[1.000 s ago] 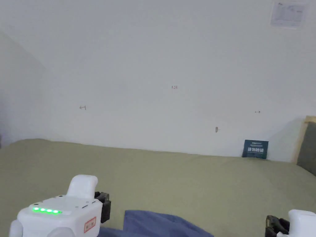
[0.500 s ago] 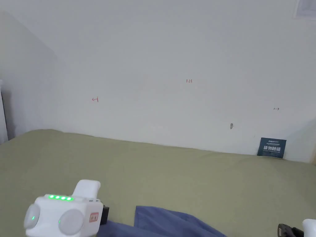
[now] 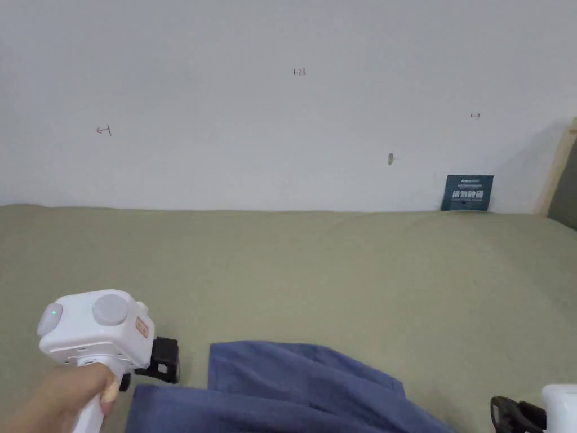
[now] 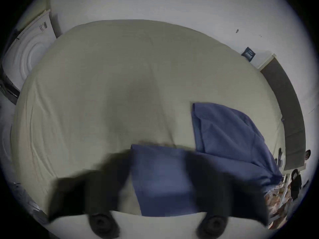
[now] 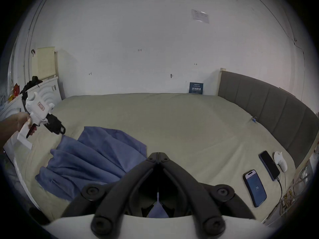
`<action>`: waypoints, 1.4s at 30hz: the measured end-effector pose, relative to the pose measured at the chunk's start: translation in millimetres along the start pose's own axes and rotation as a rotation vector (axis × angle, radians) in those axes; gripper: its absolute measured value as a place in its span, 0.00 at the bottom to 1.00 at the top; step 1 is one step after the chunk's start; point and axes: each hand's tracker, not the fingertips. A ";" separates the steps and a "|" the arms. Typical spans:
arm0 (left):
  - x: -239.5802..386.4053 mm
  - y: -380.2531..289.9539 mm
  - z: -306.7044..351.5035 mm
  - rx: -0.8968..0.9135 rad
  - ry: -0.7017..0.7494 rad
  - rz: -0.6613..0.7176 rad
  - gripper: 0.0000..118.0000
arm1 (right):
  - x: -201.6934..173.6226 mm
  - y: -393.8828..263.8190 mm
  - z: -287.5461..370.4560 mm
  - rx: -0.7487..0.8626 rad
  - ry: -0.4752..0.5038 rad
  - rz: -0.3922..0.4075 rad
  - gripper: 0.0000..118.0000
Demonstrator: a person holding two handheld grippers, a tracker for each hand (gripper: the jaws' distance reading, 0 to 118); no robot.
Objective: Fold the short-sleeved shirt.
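A blue short-sleeved shirt (image 3: 293, 389) (image 5: 96, 156) lies bunched on the olive bed sheet (image 3: 338, 265), near the bed's front edge. Its folds fan out from my right gripper (image 5: 158, 154) (image 3: 498, 411). That gripper's jaws are closed tip to tip. They seem shut on the shirt's right end, though the pinch point is hidden under them. A hand holds my left gripper (image 3: 160, 363) (image 5: 57, 129) nose down over the shirt's left corner. In the left gripper view its blurred jaws stand wide apart, with the shirt corner (image 4: 162, 173) between them.
A white wall bounds the far side of the bed, with a small blue sign (image 3: 466, 193) leaning on it. A grey headboard (image 5: 267, 108) runs along the right. Two phones (image 5: 255, 187) and a white device (image 5: 280, 160) lie at the bed's right. A white appliance (image 4: 29, 58) stands at the left.
The head camera has tipped downward, so more of the bed and shirt shows. My left gripper has pitched nose down over the shirt's left corner. The right gripper stays low right.
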 end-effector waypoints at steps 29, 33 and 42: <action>3.1 -29.3 -19.4 -0.050 -0.067 -0.066 0.03 | -5.5 -47.5 -37.0 -0.261 0.178 -0.046 0.48; 1.1 -31.6 -15.8 -0.026 -0.069 -0.061 0.03 | -2.9 -50.7 -34.7 -0.274 0.170 -0.074 0.02; -2.6 -34.8 42.3 0.230 -0.087 -0.052 0.03 | -3.9 -24.9 -16.4 -0.143 0.215 -0.062 0.02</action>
